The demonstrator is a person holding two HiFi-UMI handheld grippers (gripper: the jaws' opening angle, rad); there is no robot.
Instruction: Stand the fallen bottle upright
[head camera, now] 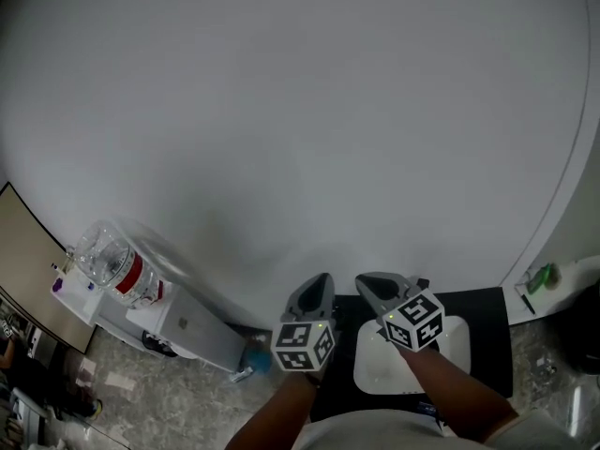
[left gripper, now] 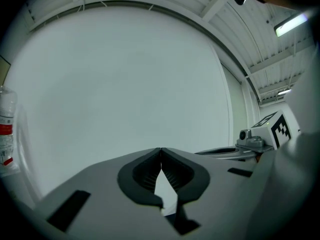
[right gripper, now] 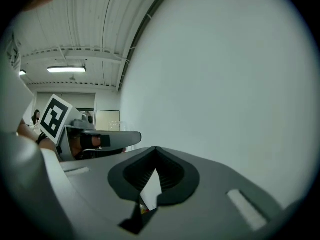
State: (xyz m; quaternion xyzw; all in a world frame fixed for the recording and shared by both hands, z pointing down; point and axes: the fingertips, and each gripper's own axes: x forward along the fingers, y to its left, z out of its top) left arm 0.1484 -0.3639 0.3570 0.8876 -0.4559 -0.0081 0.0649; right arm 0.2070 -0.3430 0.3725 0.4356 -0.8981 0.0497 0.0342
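Note:
A clear plastic bottle (head camera: pixel 117 268) with a red label rests on a narrow white stand (head camera: pixel 192 331) at the lower left of the head view. In the left gripper view the bottle (left gripper: pixel 6 129) shows upright at the far left edge. Both grippers are raised in front of a plain white wall, away from the bottle. My left gripper (head camera: pixel 319 285) has its jaws closed tip to tip, and nothing is held in the left gripper (left gripper: pixel 160 150). My right gripper (head camera: pixel 378 285) is beside it, also shut and empty, and the right gripper (right gripper: pixel 155 149) faces only the wall.
Below my hands a white tray (head camera: pixel 457 337) lies on a black mat (head camera: pixel 487 306). A green-tipped object (head camera: pixel 542 275) sits at the right by a pale ledge. Speckled floor (head camera: pixel 187 401) shows at the lower left.

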